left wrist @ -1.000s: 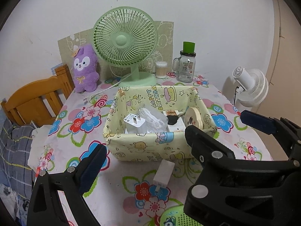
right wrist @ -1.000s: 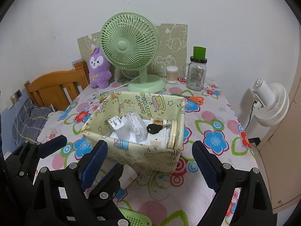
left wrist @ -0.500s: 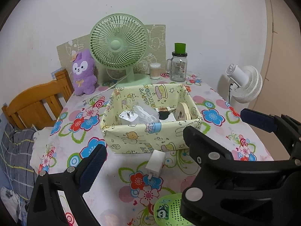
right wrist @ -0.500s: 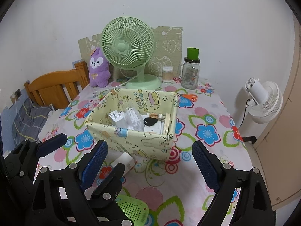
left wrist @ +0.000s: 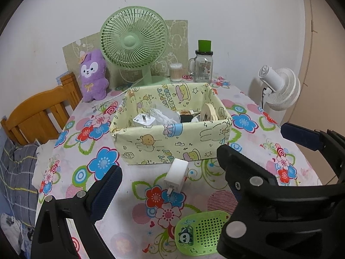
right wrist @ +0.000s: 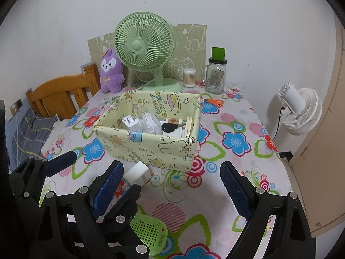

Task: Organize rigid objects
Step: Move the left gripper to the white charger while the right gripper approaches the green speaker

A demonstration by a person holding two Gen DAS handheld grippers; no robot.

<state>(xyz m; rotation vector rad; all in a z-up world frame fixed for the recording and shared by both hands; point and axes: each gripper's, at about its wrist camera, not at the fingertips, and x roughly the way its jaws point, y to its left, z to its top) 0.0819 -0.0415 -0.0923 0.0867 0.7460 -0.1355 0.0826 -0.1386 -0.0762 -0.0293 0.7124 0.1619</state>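
Where charger [left wrist: 176,176] lies, box [left wrist: 172,146] looms behind.

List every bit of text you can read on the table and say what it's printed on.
"HAPPY BIRTHDAY": inner back wall of the yellow box, beside a cake drawing.
"PANDA": near edge of the green perforated piece, small but legible.
Label on the glass jar: too small to read.
Small packet inside the box: print blurred, unreadable.
White charger: no readable marking.
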